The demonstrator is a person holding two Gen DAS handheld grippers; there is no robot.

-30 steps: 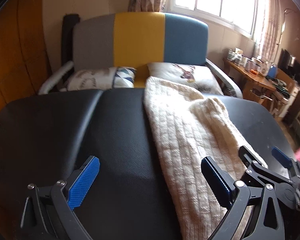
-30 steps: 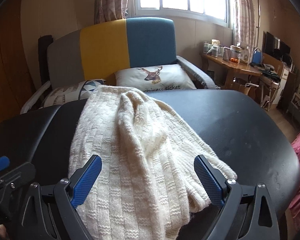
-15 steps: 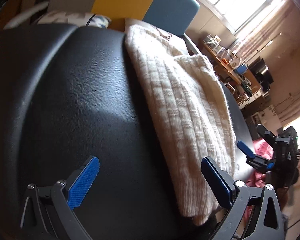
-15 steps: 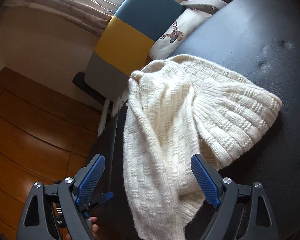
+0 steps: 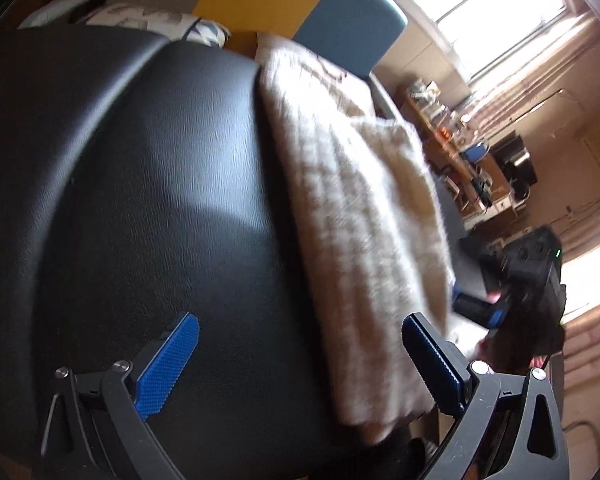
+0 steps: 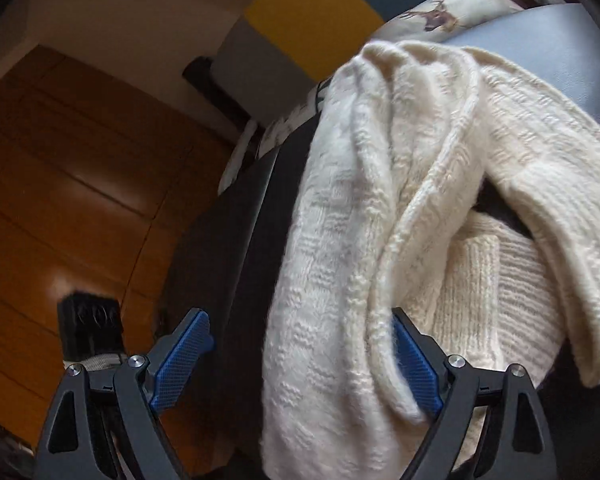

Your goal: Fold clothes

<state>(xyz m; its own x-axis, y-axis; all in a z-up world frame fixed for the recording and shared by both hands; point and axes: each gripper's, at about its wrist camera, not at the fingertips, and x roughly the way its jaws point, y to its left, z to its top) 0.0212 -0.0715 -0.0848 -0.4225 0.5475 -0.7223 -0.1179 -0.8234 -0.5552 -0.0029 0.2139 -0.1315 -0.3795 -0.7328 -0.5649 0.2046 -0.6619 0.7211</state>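
A cream knitted sweater (image 5: 360, 216) lies bunched lengthwise on a black padded table (image 5: 160, 200). In the left wrist view my left gripper (image 5: 296, 360) is open above the table's near edge, the sweater's near end just inside its right finger (image 5: 428, 356). The right gripper (image 5: 476, 312) shows blurred beyond the sweater's right side. In the right wrist view the right gripper (image 6: 296, 360) is open, tilted, with the sweater (image 6: 400, 240) hanging thick between its fingers; folds cover part of the right pad (image 6: 416, 364). The table (image 6: 236, 240) runs dark along the sweater's left.
A sofa (image 5: 308, 12) in grey, yellow and blue with printed cushions (image 6: 444, 12) stands behind the table. A cluttered wooden desk (image 5: 452, 136) sits at the right under a bright window. Wood panelling (image 6: 68, 184) fills the left of the right wrist view.
Both grippers have tilted and swung. The right one has dropped close to the sweater's near end, which now lies between its fingers. The left view has stayed low over the table edge.
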